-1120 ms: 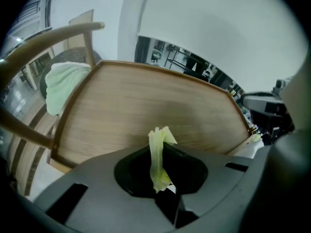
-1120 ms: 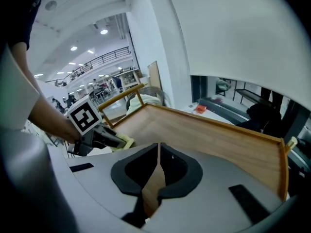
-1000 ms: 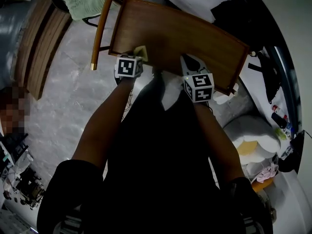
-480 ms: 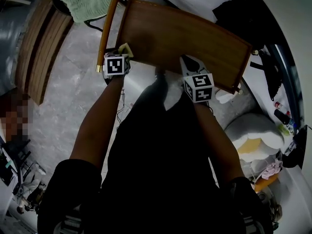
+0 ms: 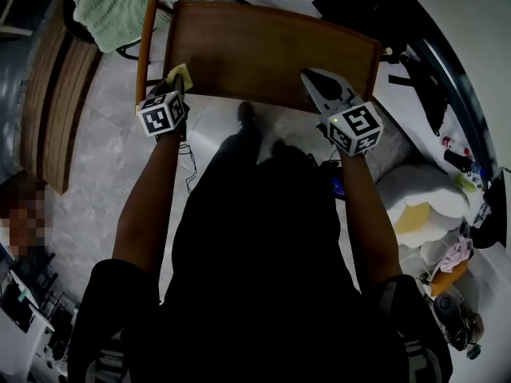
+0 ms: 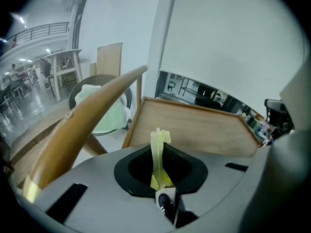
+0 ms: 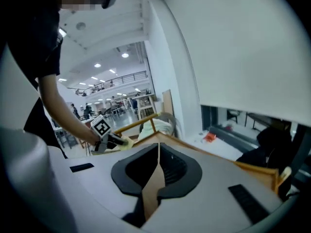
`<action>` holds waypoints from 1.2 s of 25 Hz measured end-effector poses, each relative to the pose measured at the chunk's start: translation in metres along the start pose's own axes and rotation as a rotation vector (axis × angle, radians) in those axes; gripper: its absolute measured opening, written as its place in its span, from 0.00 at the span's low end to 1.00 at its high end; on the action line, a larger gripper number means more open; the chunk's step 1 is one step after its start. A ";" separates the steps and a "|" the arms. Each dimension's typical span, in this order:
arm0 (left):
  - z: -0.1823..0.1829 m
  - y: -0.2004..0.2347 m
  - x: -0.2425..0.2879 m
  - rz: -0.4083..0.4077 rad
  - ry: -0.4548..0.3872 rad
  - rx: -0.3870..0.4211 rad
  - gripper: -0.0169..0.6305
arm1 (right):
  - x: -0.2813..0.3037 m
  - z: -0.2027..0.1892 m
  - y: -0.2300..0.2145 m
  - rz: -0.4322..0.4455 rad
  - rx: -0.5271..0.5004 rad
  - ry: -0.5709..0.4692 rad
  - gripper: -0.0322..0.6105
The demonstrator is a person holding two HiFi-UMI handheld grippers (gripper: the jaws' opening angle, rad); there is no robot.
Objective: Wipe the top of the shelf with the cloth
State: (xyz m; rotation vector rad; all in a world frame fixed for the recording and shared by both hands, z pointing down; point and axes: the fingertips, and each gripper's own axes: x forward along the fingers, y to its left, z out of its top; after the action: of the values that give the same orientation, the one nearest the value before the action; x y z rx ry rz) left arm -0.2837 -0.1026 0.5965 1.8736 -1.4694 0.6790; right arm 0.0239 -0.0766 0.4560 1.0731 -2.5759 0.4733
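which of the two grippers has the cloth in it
The left gripper: its jaws are shut on the yellow cloth, by the left corner of the shelf. The right gripper, at the shelf's near edge, has no cloth between its jaws.

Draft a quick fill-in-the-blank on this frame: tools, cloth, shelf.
1. The left tool is shut on a ___ cloth.
2. The right tool carries ___ cloth.
3. The shelf top is made of ___.

Missing words: yellow; no; wood.
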 end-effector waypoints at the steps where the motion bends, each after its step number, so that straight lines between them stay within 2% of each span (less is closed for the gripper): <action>1: 0.009 -0.014 -0.012 -0.042 -0.044 0.006 0.08 | -0.016 0.014 -0.005 0.012 -0.029 -0.038 0.10; 4: 0.039 -0.066 -0.056 -0.188 -0.176 -0.030 0.08 | -0.072 0.058 -0.017 0.054 -0.095 -0.153 0.10; 7: 0.070 -0.129 -0.115 -0.391 -0.318 -0.056 0.08 | -0.132 0.100 -0.009 0.095 -0.150 -0.260 0.10; 10: 0.090 -0.196 -0.182 -0.587 -0.436 -0.013 0.08 | -0.187 0.124 0.023 0.158 -0.191 -0.333 0.10; 12: 0.098 -0.237 -0.225 -0.673 -0.490 0.055 0.08 | -0.219 0.128 0.048 0.202 -0.207 -0.367 0.10; 17: 0.088 -0.297 -0.303 -0.736 -0.546 0.188 0.08 | -0.267 0.115 0.111 0.333 -0.141 -0.440 0.10; 23: 0.053 -0.338 -0.363 -0.860 -0.522 0.350 0.08 | -0.279 0.094 0.155 0.345 -0.105 -0.424 0.10; 27: 0.033 -0.344 -0.401 -0.970 -0.540 0.377 0.08 | -0.289 0.097 0.195 0.341 -0.127 -0.444 0.10; 30: 0.015 -0.338 -0.430 -1.021 -0.559 0.394 0.08 | -0.295 0.098 0.231 0.337 -0.167 -0.468 0.10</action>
State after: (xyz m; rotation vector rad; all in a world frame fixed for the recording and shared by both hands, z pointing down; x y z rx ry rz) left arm -0.0570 0.2114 0.2103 2.8815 -0.4506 -0.0831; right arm 0.0397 0.2199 0.2072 0.7620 -3.1623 0.0758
